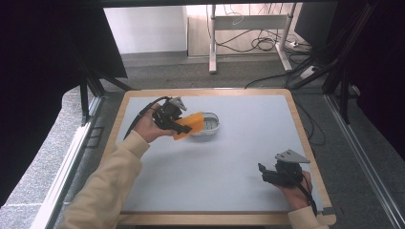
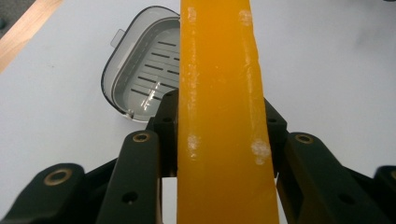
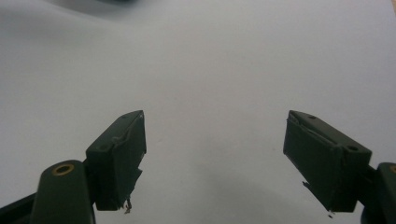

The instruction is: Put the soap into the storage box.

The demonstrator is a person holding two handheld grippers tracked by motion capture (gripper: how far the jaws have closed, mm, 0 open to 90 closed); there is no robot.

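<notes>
Squarely between the left gripper's (image 1: 184, 125) jaws, orange bar (image 2: 219, 116) over tray (image 2: 140, 79).

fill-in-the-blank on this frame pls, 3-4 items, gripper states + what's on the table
1. The left gripper is shut on an ____ slab.
2. The slab is held beside a grey slotted tray that rests on the ____.
3. The right gripper has its jaws ____, with nothing between them.
4. In the high view the right gripper sits near the table's ____ right corner.

Missing words: orange; table; open; near
</notes>
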